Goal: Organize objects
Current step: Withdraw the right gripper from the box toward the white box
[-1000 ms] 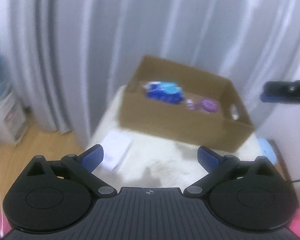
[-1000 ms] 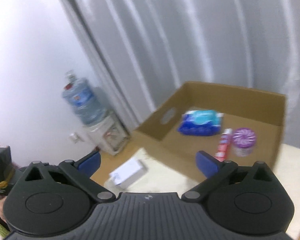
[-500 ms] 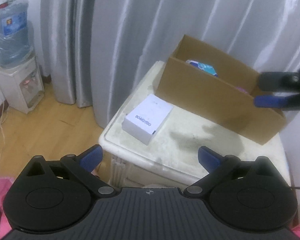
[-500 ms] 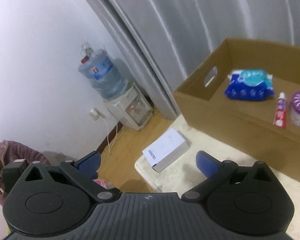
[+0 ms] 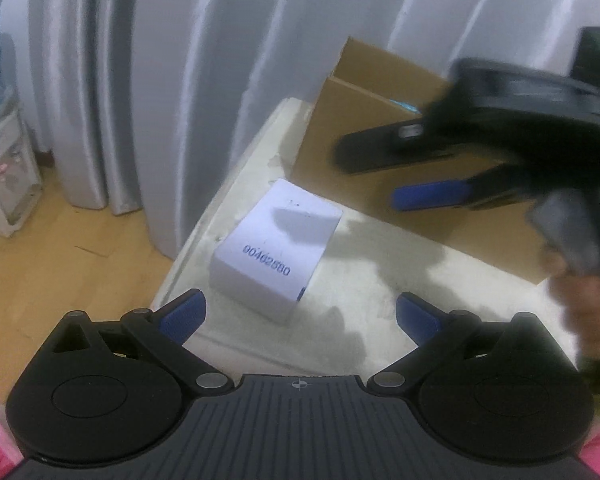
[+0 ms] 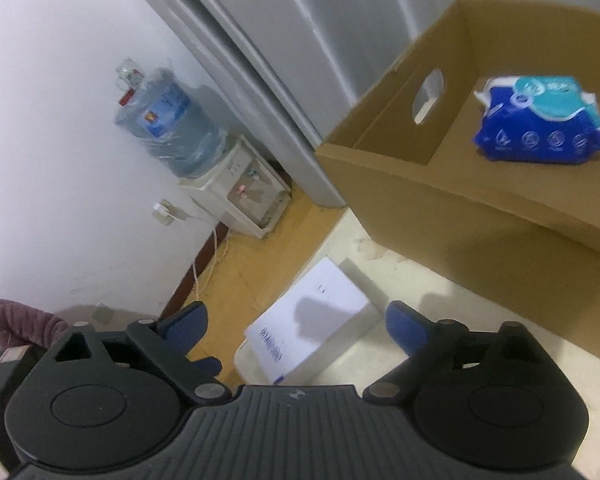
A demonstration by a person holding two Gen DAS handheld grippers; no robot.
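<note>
A white box (image 5: 278, 244) with blue printed numbers lies on the cream table top (image 5: 384, 292), near its left edge; it also shows in the right wrist view (image 6: 312, 330). A brown cardboard box (image 6: 452, 184) stands behind it and holds a blue wipes pack (image 6: 540, 128). My left gripper (image 5: 300, 314) is open and empty just in front of the white box. My right gripper (image 6: 296, 326) is open and empty above the white box; it also shows in the left wrist view (image 5: 376, 178), in front of the cardboard box.
Grey curtains (image 5: 160, 80) hang behind the table. A water dispenser (image 6: 236, 184) with a blue bottle (image 6: 168, 120) stands on the wooden floor (image 5: 60, 264) at the left, by a white wall. The table's left edge drops to the floor.
Both grippers have moved closer to the white box. The right gripper has swung in over the table, in front of the cardboard box, and now hangs above the white box.
</note>
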